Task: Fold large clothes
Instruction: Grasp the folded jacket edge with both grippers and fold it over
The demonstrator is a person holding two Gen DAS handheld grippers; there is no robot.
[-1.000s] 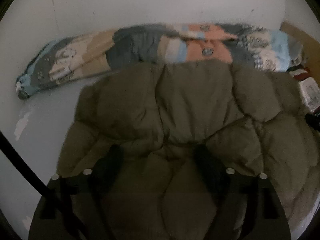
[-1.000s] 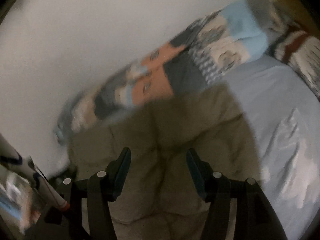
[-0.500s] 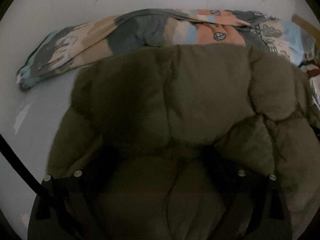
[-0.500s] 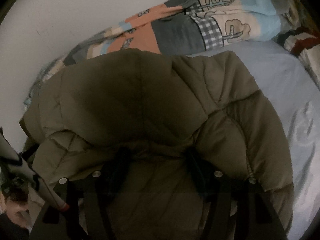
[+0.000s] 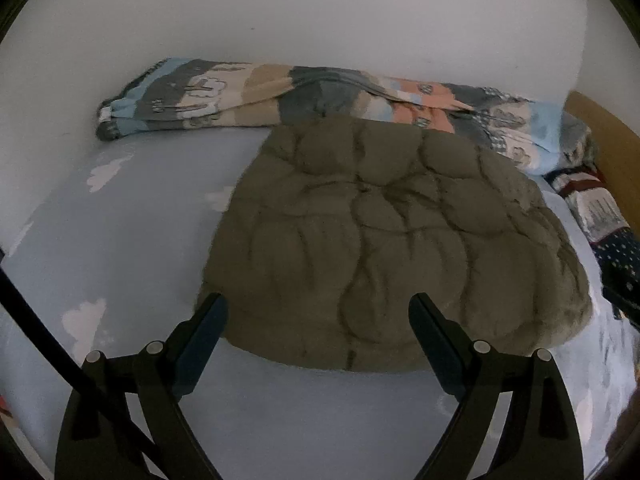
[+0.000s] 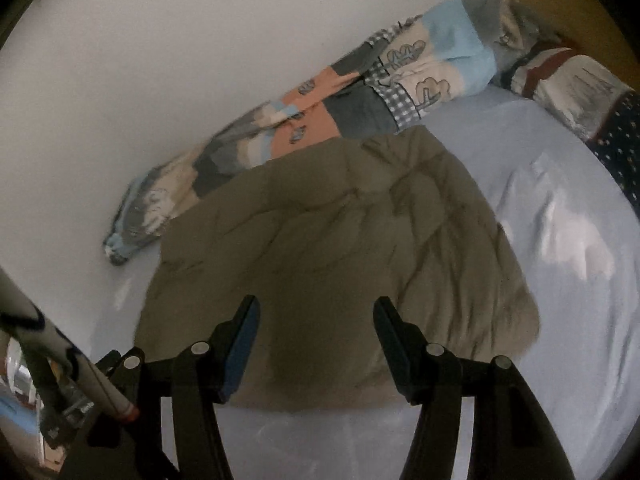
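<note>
An olive quilted puffer jacket (image 5: 380,240) (image 6: 340,248) lies in a folded, rounded bundle on the light blue bed sheet (image 5: 120,240) (image 6: 560,280). My left gripper (image 5: 317,300) hovers open and wide over the jacket's near edge, with nothing between its fingers. My right gripper (image 6: 316,302) also hangs above the near part of the jacket. Its jaws are closing a little, and its pads touch nothing. Neither gripper holds the cloth.
A rolled patchwork quilt (image 5: 320,96) (image 6: 360,92) lies along the white wall behind the jacket. Another patterned blanket (image 5: 600,208) (image 6: 580,84) is piled at the right by a wooden headboard (image 5: 600,128). A black cable (image 5: 40,340) crosses the left edge.
Both grippers were low against the jacket with their fingers sunk in its cloth. They have pulled back and up, and the jacket lies free on the bed. The left jaws stand wider.
</note>
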